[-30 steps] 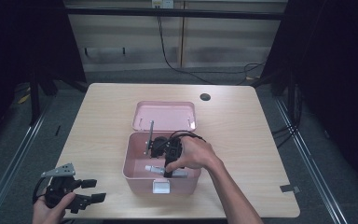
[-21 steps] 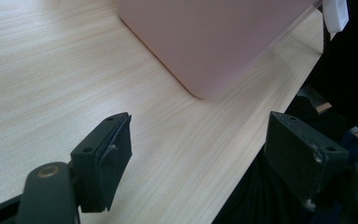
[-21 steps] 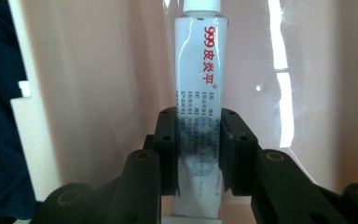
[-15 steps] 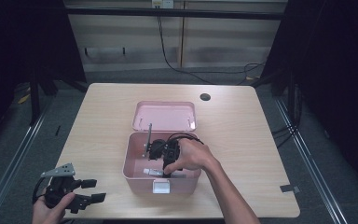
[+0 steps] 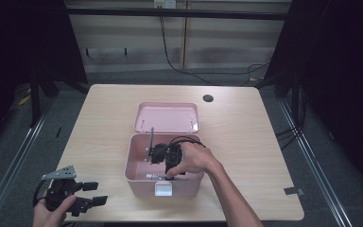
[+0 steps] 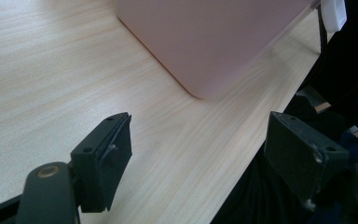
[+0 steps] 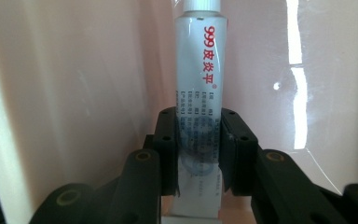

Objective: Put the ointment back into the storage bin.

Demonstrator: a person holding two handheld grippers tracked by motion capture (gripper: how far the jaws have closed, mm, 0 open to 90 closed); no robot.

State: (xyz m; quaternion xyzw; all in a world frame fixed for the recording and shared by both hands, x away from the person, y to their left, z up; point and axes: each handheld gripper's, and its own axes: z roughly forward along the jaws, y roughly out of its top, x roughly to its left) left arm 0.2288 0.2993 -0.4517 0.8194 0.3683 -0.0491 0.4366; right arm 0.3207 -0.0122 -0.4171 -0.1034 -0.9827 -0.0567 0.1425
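A pink box [image 5: 137, 182] stands open at the table's middle, its lid [image 5: 168, 117] tipped back behind it. My right gripper [image 5: 163, 171] reaches down inside the box, shut on a white tube [image 7: 199, 70] with red "999" print and a white cap. The pads [image 7: 170, 149] press the tube's lower part on both sides, and the tube lies against the box's pink inner wall [image 7: 74, 93]. My left gripper [image 5: 96, 193] is held open at the table's front left corner with nothing between its jaws. Past them, the left gripper [image 6: 200, 140] looks at the box's outer corner [image 6: 214, 42].
A thin dark rod [image 5: 150, 139] stands up from inside the box. A white latch [image 5: 164, 189] sits on the box's front wall. A round dark hole [image 5: 208, 98] lies in the table [image 5: 264, 142] at the back right. A small grey tab [image 5: 289, 191] lies near the front right edge.
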